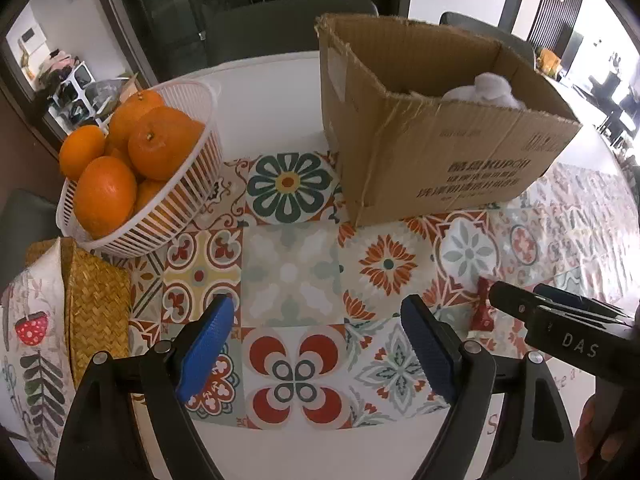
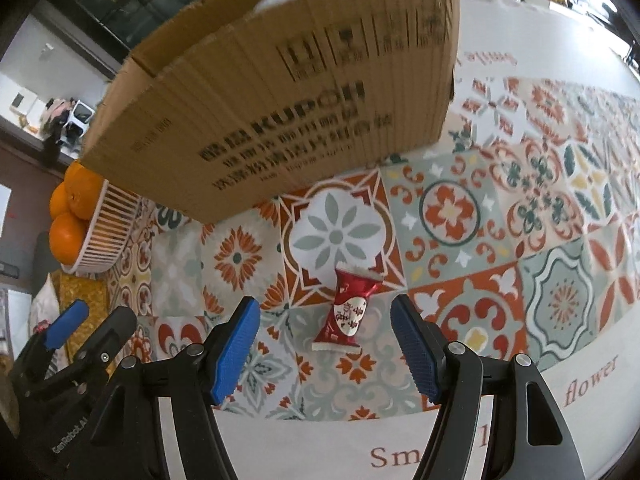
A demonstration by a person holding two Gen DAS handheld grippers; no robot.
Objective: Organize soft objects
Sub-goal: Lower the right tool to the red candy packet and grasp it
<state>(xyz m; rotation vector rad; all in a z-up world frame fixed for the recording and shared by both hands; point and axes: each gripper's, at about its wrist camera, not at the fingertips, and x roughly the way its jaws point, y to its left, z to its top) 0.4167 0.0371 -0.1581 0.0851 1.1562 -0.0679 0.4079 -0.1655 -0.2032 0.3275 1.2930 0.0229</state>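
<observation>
Fingers on our right gripper (image 2: pixel 324 350) are standing spread around the red snack packet (image 2: pixel 347 312), which is lying flat on the patterned tablecloth (image 2: pixel 560 216) just before the cardboard box (image 2: pixel 280 100). We are aiming to centre, lower and pinch its middle gently. Our left gripper (image 1: pixel 318 350) is hovering spread, holding nothing.

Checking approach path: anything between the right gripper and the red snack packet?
Nothing: right wrist view shows only patterned tablecloth between right gripper and red snack packet.
</observation>
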